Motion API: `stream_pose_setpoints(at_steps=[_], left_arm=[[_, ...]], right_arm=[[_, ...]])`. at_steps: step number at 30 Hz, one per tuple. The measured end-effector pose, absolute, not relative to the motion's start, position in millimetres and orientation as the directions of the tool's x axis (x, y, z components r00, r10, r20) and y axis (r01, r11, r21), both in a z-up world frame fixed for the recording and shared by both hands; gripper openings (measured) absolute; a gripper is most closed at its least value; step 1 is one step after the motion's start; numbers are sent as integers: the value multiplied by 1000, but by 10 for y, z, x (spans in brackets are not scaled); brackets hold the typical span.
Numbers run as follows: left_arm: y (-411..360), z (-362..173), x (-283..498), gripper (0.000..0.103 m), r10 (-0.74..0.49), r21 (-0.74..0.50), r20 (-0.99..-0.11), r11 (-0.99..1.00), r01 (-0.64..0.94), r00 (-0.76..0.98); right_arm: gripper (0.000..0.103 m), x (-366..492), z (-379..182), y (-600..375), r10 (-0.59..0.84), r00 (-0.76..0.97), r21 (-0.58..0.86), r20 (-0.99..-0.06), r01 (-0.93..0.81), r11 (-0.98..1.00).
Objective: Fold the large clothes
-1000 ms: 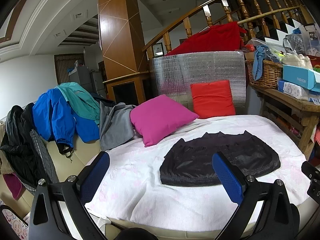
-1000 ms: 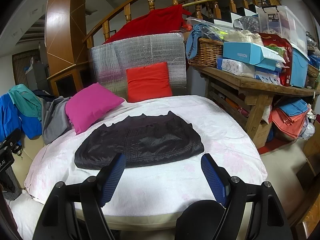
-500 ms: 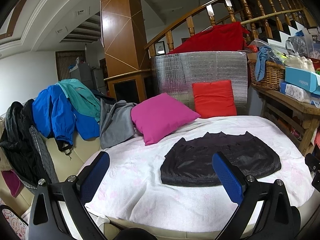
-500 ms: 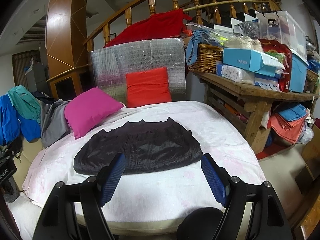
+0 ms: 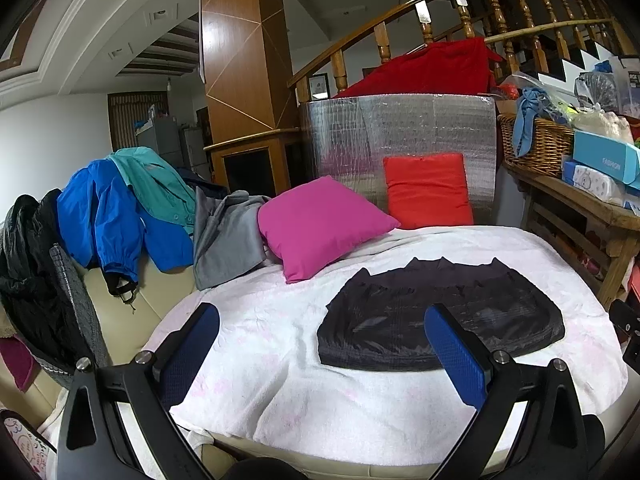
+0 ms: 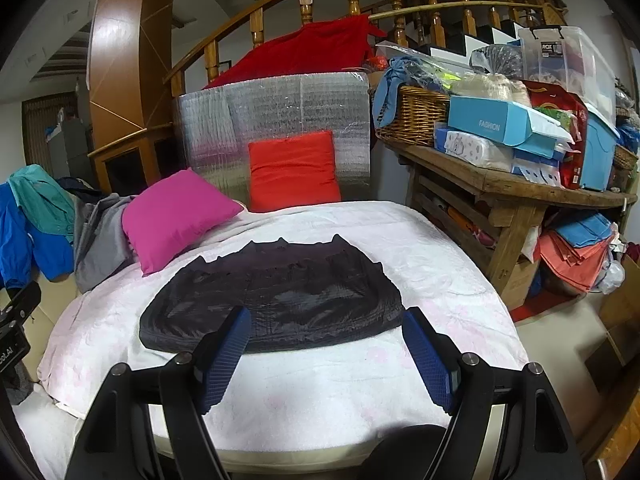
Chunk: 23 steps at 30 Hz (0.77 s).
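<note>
A black garment (image 5: 432, 320) lies folded flat on the white and pink blanket (image 5: 280, 360) that covers the bed; it also shows in the right wrist view (image 6: 276, 300). My left gripper (image 5: 320, 332) is open and empty, held above the bed's near edge, left of the garment. My right gripper (image 6: 326, 332) is open and empty, held just before the garment's near edge, not touching it.
A pink pillow (image 5: 320, 224) and a red pillow (image 5: 428, 190) sit at the bed's back. Jackets (image 5: 116, 216) hang on a sofa at the left. A cluttered wooden table (image 6: 512, 188) stands at the right. A silver foil panel (image 5: 400, 136) stands behind the pillows.
Both grippers have drawn back slightly from the bed. The garment has not moved and both stay open.
</note>
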<state>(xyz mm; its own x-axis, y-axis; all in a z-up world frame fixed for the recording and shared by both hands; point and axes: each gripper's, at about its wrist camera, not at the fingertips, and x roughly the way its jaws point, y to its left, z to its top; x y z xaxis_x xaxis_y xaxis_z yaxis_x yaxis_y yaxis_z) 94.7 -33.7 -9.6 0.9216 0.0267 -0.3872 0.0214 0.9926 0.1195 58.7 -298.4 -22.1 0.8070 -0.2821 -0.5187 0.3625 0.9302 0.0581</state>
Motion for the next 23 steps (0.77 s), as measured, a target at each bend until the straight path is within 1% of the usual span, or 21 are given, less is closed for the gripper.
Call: stream_pose_setpoints(at_steps=[9, 13, 16, 18, 20, 21, 23], left_arm=[[-348, -171, 1122, 102, 21, 118, -413, 993, 30, 911], [-377, -204, 1206, 102, 1, 110, -429, 993, 51, 903], [-423, -244, 1298, 102, -41, 93, -458, 991, 94, 888], [-448, -282, 1374, 102, -113, 52, -488, 986, 158, 865], [-457, -322, 1478, 102, -228, -29, -510, 968, 249, 830], [-455, -340, 1540, 102, -264, -54, -514, 960, 276, 816], [-427, -403, 1754, 102, -268, -75, -541, 959, 272, 797]], right_arm=[[81, 810, -299, -2955, -281, 792, 36, -542, 355, 934], [81, 896, -335, -2975, -279, 786, 30, -551, 354, 935], [81, 972, -368, -2999, -281, 781, 26, -558, 354, 935], [81, 1043, -401, -3026, -281, 776, 20, -565, 353, 935], [81, 1135, -439, -3085, -278, 772, 12, -572, 347, 938], [81, 1190, -462, -3142, -282, 768, 6, -575, 349, 937], [81, 1309, -522, -3359, -312, 755, 4, -576, 385, 923]])
